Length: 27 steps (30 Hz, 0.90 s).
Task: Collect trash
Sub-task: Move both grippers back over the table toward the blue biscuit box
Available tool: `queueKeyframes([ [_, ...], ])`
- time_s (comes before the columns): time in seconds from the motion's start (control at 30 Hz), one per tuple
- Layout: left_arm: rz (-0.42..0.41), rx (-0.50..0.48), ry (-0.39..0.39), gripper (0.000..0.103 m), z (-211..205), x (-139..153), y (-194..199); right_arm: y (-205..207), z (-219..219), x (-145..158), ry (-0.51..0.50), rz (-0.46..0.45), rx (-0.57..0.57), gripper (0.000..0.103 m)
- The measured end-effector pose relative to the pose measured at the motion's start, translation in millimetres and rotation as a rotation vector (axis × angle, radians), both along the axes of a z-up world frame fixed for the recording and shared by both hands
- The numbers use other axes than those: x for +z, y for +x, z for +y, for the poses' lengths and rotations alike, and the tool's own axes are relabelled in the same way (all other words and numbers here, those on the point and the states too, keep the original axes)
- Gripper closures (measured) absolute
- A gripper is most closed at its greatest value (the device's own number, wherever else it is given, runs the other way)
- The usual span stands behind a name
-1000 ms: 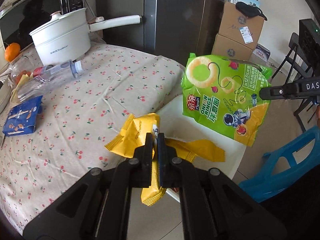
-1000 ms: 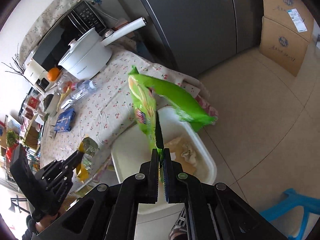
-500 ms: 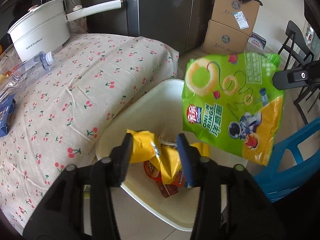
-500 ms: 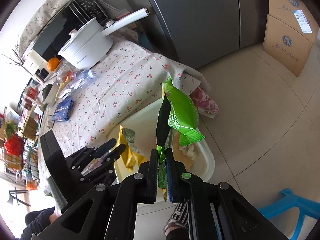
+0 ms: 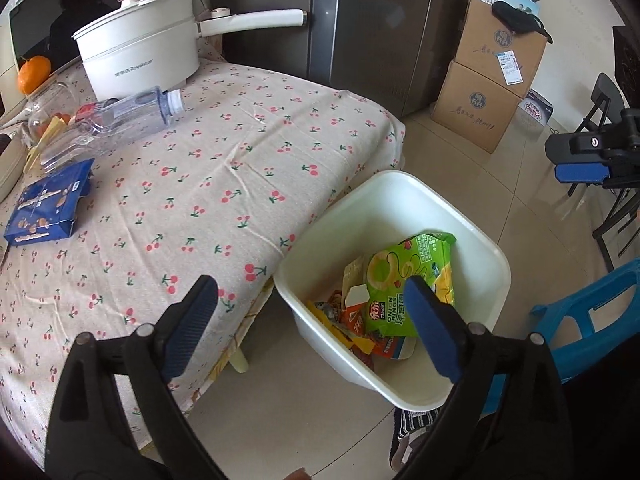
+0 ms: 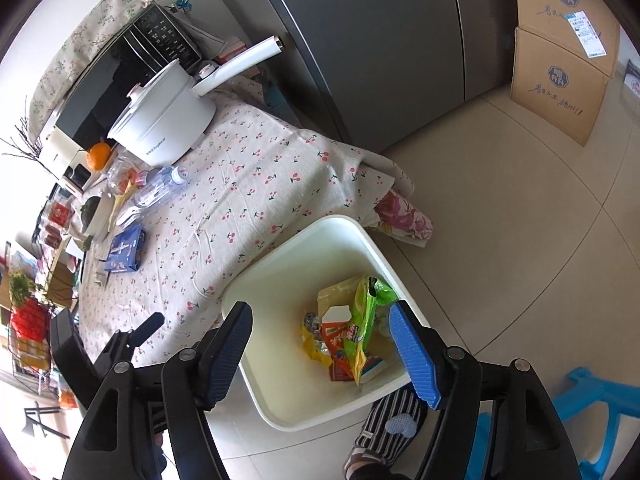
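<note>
Your biggest remaining piece of trash on the cherry-print tablecloth [image 5: 224, 168] is the empty clear plastic bottle [image 5: 120, 120], lying on its side near the far edge, just in front of the white Royalstar pot [image 5: 140, 60]. It looks very light, smooth and slippery, and its thin wall will probably buckle under a hard squeeze; take it across the body near the white cap, where it is likely stiffest. It also looks free to roll.

Next in size is the blue snack packet [image 5: 48, 206], flat near the left edge of the table. It looks light, soft and crinkly, so pinch a raised end seam or corner rather than the flat face.

Both lie well apart from your claws, up and to the left of them in each wrist view.

The white bin [image 5: 472, 236] stands on the floor against the table's near right corner. The green onion-rings bag [image 5: 404, 280] already rests inside on top of smaller yellow and orange wrappers [image 6: 328, 340].

Your left gripper [image 5: 312, 320] hangs over the gap between table edge and bin, jaws opening wide, gripping nothing. Your right gripper [image 6: 320, 340] hovers above the bin, jaws also opening, the green bag dropped below them and untouched.
</note>
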<state>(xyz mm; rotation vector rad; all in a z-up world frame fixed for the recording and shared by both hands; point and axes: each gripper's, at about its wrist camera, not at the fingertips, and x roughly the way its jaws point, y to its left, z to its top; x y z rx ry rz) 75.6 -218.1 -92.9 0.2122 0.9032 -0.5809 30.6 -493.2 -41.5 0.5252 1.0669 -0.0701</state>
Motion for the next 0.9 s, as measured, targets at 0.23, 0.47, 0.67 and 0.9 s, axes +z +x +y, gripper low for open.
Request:
queueKeyframes([
  [0.23,-0.037,0.074,0.043,0.004,38.4,19.2,6.3,24.0,25.2,6.5,-0.07,-0.006,-0.002,0.022],
  [0.47,-0.074,0.134,0.06,0.003,79.5,41.5,22.4,46.2,65.9,20.3,-0.147,-0.048,0.042,0.019],
  [0.67,-0.071,0.201,0.075,0.001,123.0,48.5,47.2,70.7,105.7,28.8,-0.219,-0.069,0.084,0.018],
  [0.9,-0.099,0.308,0.107,0.001,176.4,47.0,75.9,102.3,153.7,23.9,-0.293,-0.065,0.145,0.018],
])
